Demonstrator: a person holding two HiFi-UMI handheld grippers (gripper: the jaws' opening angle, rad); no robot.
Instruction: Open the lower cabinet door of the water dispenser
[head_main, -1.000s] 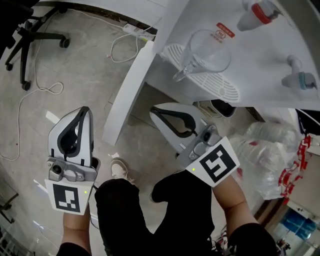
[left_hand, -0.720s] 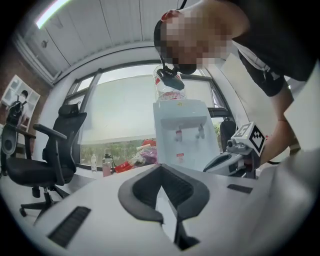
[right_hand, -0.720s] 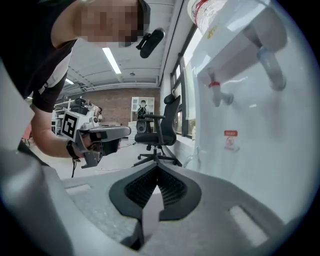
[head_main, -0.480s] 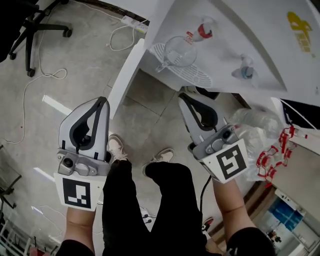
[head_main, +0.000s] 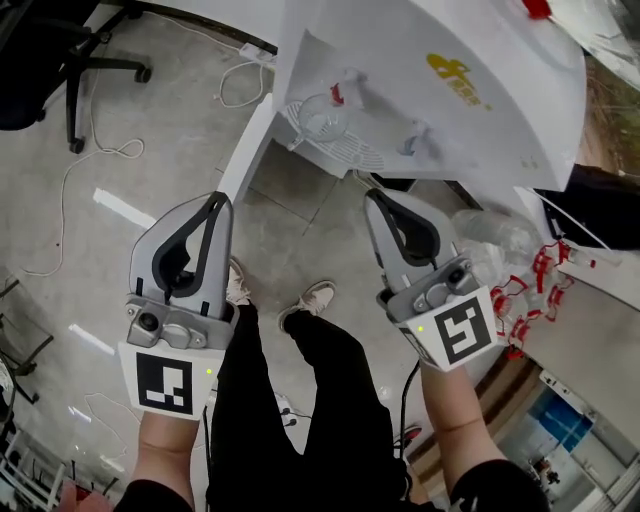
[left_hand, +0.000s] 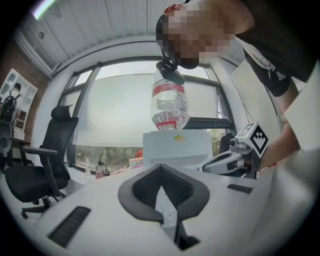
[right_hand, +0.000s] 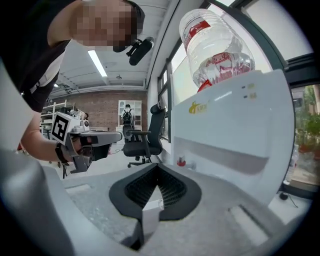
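Observation:
The white water dispenser (head_main: 440, 90) stands at the top of the head view, with a red tap (head_main: 338, 95), a blue tap (head_main: 412, 140) and a drip tray (head_main: 330, 140). Its lower cabinet door (head_main: 245, 150) hangs swung out to the left, seen edge-on from above. My left gripper (head_main: 214, 200) and right gripper (head_main: 374, 196) are held up side by side in front of it, both shut with nothing between the jaws and touching nothing. The left gripper view shows the dispenser (left_hand: 176, 147) with its bottle (left_hand: 170, 102) ahead. In the right gripper view the dispenser (right_hand: 235, 130) fills the right side.
The person's legs and shoes (head_main: 310, 297) stand below the grippers. A black office chair (head_main: 70, 60) is at the upper left, with cables and a power strip (head_main: 255, 52) on the floor. Clear plastic bags (head_main: 490, 240) lie to the right of the dispenser.
Both grippers have risen, still shut and empty. The head view has pulled up, so the dispenser looks smaller and more of its top shows.

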